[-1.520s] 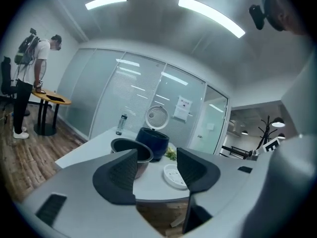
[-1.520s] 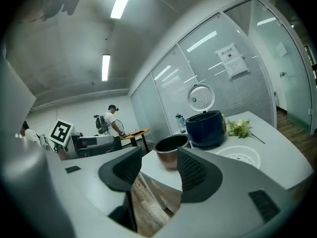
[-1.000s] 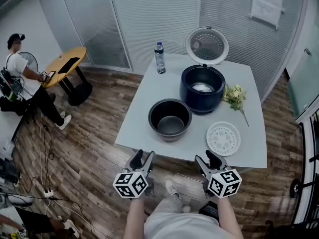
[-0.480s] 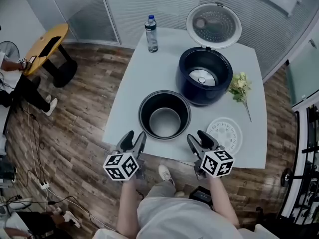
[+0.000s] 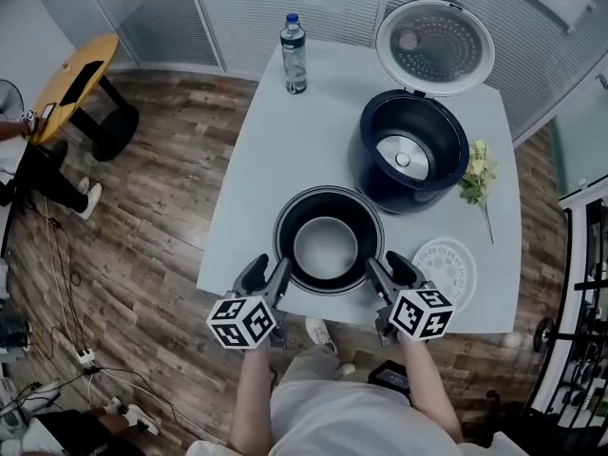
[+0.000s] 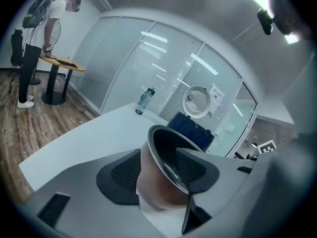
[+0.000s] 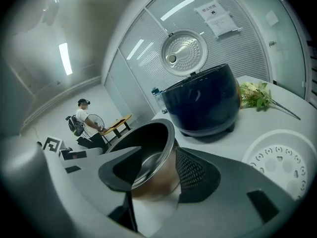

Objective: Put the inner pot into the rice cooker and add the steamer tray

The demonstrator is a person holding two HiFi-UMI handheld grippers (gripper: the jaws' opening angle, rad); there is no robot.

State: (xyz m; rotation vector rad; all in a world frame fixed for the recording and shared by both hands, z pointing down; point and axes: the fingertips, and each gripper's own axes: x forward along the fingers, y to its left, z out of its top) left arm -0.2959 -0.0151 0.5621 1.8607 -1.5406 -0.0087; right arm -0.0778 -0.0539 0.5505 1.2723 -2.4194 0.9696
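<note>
The dark inner pot (image 5: 328,245) stands empty near the white table's (image 5: 256,179) front edge. My left gripper (image 5: 269,272) straddles its left rim and my right gripper (image 5: 388,266) its right rim. In the left gripper view the left gripper (image 6: 158,155) has its jaws closing, with the pot's wall (image 6: 161,187) between them and no pad pressing on it. In the right gripper view the right gripper (image 7: 158,155) is open, one jaw inside the pot (image 7: 148,182) and one outside. Behind stands the dark blue rice cooker (image 5: 408,150), its lid (image 5: 435,46) up. The white steamer tray (image 5: 446,272) lies flat to the right.
A water bottle (image 5: 294,55) stands at the table's far left corner. A sprig of flowers (image 5: 475,174) lies right of the cooker. Left of the table, on the wood floor, are a small yellow table (image 5: 76,79) and a person (image 6: 44,33).
Both grippers came forward and down from in front of the table's edge to the pot, and now straddle its rim on either side.
</note>
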